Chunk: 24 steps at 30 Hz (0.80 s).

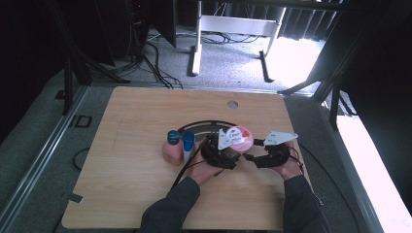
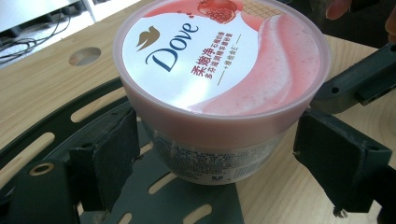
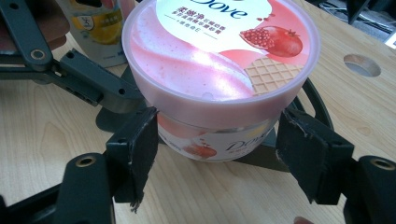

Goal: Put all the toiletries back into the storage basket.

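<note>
A pink Dove jar (image 1: 239,137) with a pomegranate lid stands on a black slotted ring plate (image 1: 204,126) at mid-table. My left gripper (image 1: 232,149) comes at it from the left and my right gripper (image 1: 250,148) from the right. In the left gripper view the jar (image 2: 219,70) sits between the jaws of my left gripper (image 2: 219,151), whose pads (image 2: 116,149) rest against its wall just under the lid. In the right gripper view my right gripper (image 3: 224,149) stands wide around the jar (image 3: 219,56), with its pads (image 3: 137,144) against the lid rim.
A pink bottle with a blue cap (image 1: 172,148) and a white tube with a blue cap (image 1: 188,145) stand just left of the grippers. A yellow-labelled bottle (image 3: 100,28) shows behind the jar. A round hole (image 1: 232,104) is in the table farther back.
</note>
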Tool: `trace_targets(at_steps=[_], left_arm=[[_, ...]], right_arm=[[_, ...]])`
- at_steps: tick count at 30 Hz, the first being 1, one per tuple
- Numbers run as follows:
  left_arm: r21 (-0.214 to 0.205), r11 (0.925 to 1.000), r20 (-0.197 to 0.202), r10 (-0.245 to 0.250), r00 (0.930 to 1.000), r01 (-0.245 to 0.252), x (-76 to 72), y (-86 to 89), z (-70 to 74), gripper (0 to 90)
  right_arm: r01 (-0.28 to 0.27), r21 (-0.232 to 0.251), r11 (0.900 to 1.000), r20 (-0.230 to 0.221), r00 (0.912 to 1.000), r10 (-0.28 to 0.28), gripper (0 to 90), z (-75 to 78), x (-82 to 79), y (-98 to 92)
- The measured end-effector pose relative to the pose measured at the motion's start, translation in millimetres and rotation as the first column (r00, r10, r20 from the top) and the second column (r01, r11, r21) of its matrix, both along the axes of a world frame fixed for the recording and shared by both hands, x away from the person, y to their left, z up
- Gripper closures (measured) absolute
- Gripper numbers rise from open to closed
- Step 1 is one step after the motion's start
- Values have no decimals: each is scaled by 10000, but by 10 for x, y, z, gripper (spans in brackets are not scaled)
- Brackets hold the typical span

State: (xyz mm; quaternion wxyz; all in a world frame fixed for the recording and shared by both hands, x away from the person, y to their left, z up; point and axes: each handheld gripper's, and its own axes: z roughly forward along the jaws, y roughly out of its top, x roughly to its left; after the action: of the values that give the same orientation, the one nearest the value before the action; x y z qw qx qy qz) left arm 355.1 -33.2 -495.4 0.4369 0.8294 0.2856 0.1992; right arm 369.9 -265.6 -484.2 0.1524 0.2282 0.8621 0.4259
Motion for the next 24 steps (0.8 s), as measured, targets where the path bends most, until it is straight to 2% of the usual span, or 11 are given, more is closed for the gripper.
trace_targets(at_steps=[8, 16, 24], left_arm=[[96, 9999, 76, 56, 10000, -57, 57, -40, 4, 148], [-128, 9995, 145, 303, 9994, -301, 131, -57, -5, 149], [-53, 9992, 141, 388, 9991, -388, 215, -65, -29, 149]], right_arm=[[55, -155, 9999, -30, 10000, -56, 297, 8, 64, -15], [149, -156, 9998, -41, 9999, -150, 317, 31, 143, -18], [190, -217, 9996, -121, 9997, -192, 322, 18, 241, -10]])
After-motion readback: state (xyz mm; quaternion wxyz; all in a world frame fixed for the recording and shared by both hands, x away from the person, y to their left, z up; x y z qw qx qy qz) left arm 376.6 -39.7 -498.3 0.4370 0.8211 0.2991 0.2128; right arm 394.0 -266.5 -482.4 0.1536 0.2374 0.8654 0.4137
